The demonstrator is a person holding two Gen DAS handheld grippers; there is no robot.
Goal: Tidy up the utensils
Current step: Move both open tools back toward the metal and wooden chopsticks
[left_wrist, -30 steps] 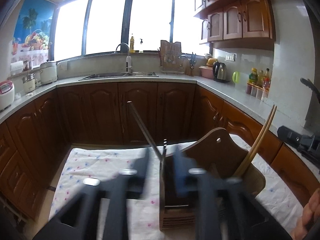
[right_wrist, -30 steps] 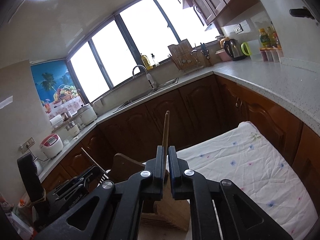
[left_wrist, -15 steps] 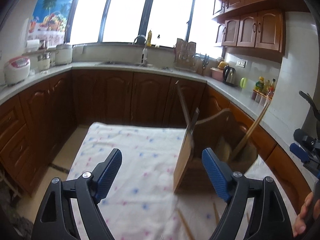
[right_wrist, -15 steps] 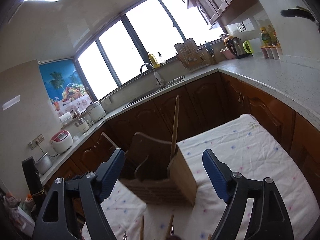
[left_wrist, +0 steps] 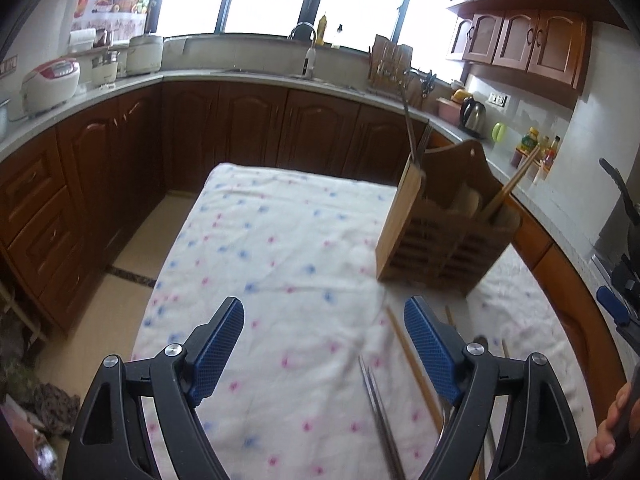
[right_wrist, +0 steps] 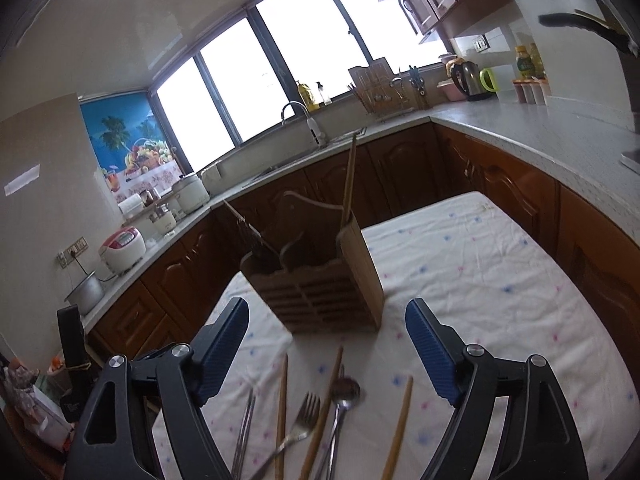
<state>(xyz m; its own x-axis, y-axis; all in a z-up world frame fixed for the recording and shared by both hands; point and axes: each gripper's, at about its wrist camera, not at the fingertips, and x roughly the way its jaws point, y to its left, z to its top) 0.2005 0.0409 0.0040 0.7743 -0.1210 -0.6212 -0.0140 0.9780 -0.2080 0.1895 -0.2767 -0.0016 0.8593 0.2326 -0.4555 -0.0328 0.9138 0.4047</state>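
A wooden utensil holder stands on the flowered tablecloth. Metal chopsticks and a fork lean in its left compartment, and a wooden chopstick leans in its right one. In front of the holder lie loose wooden chopsticks, metal chopsticks, a fork and a spoon. My left gripper hangs open over the cloth, left of the holder, nothing between its pads. My right gripper stands open above the loose utensils, holding nothing.
Brown cabinets and a grey countertop wrap around the table. A sink and tap, rice cookers, a kettle and bottles stand on the counter. A person's fingers show at the right edge.
Both grippers opened, the left from a metal utensil and the right from a wooden chopstick, both now in the holder. Both drew back; the left swung left over the cloth.
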